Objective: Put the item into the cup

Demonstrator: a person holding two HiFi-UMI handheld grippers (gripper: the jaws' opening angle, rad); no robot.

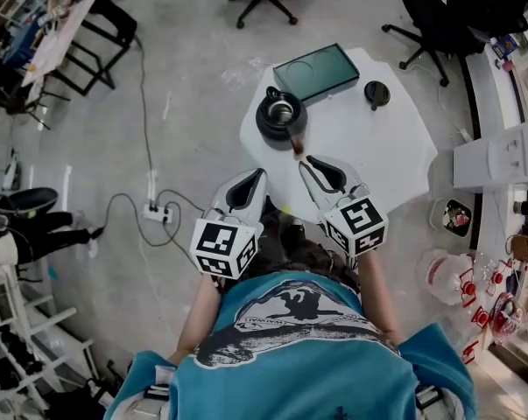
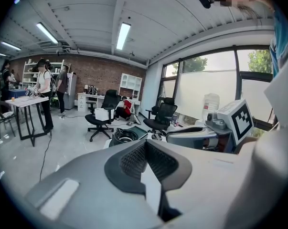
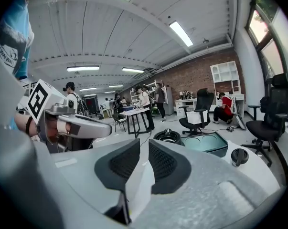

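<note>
While the small black round item [image 1: 376, 93], likely the thing to move, lies on the white worktop [image 1: 382, 151] apart from the black cup [image 1: 281, 114], no grasp has begun. A teal tray [image 1: 316, 70] sits just beside the cup. The left gripper [image 1: 262, 175] has its fingers pressed together on nothing, and the right gripper [image 1: 305, 162] has its fingers a sliver apart and empty. Both are held near the body, probably a ready pose before reaching.
</note>
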